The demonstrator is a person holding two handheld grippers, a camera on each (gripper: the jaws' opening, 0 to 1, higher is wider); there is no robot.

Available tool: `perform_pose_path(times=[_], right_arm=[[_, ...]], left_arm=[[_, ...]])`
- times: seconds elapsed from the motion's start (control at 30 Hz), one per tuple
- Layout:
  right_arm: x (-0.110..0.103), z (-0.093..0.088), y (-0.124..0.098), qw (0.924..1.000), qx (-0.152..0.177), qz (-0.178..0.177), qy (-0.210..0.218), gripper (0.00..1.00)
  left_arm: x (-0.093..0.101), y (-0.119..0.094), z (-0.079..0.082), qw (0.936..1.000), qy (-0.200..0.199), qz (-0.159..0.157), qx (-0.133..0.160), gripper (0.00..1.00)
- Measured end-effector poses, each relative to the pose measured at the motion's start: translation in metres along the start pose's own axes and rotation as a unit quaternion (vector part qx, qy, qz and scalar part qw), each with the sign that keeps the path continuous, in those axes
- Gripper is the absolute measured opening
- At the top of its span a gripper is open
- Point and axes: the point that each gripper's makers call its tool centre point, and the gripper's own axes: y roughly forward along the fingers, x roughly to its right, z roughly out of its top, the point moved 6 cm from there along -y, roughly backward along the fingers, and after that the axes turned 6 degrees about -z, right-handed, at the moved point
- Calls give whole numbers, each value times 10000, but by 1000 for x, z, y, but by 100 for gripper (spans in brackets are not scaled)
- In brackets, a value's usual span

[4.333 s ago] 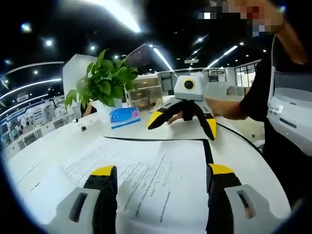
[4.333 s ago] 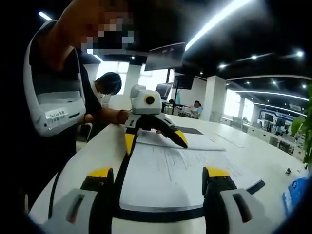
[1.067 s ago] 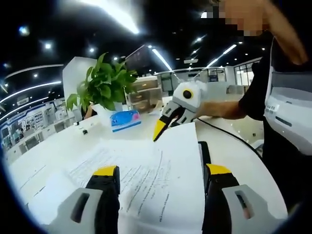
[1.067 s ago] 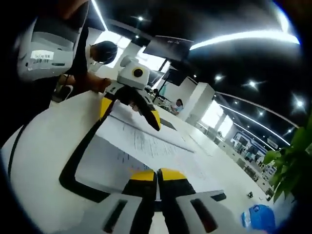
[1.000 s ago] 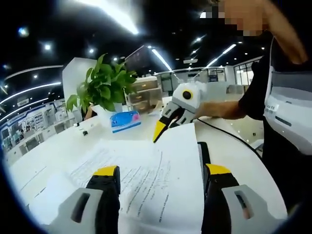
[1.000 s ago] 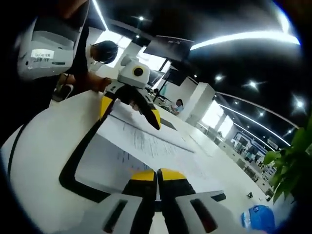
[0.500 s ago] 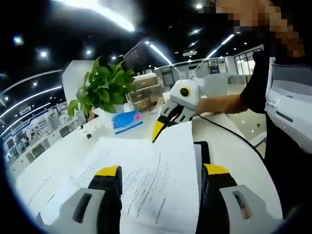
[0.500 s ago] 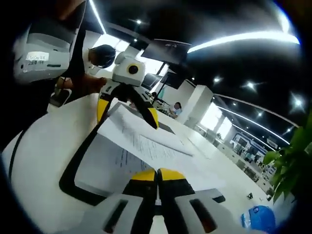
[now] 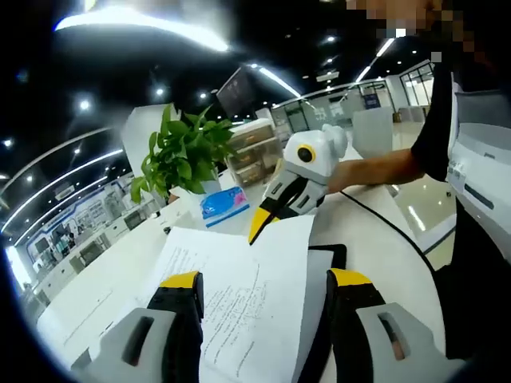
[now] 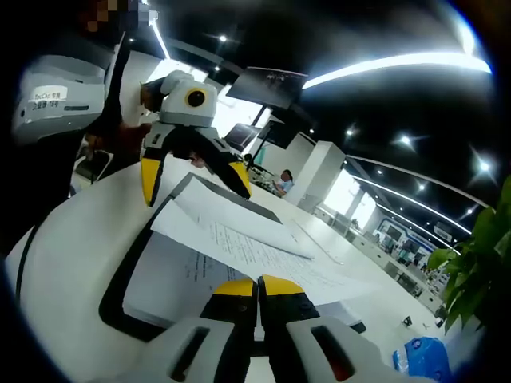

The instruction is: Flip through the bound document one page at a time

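Observation:
The bound document (image 10: 164, 275) lies on the white table, white printed pages on a black backing (image 9: 336, 254). My right gripper (image 10: 257, 286) is shut on the near edge of the top page (image 10: 239, 239) and holds it raised off the stack. In the left gripper view that page (image 9: 239, 295) rises as a slanted sheet, pinched at its far corner by the right gripper (image 9: 258, 229). My left gripper (image 9: 263, 279) is open, its jaws standing either side of the lifted sheet. From the right gripper view, the left gripper (image 10: 194, 182) hovers open over the document's far end.
A potted green plant (image 9: 188, 152) and a blue tissue pack (image 9: 223, 203) stand on the table beyond the document. The person holding the grippers stands at the table's edge (image 9: 471, 183). A black cable (image 9: 383, 227) runs across the white table (image 10: 72, 239).
The right gripper, shut on the page, has lifted it higher off the stack. The left gripper has risen and tilted, still open.

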Motion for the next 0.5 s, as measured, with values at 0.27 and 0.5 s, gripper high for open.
perform_pose_path(times=[0.27,0.5], right_arm=[[1,3,0,10000,40,-50,-42,4],[1,4,0,9999,35,-82,-99,4]], left_arm=[[8,5,4,9998,79,202,30,60],[17,16,7,9980,390,491,-85,59]])
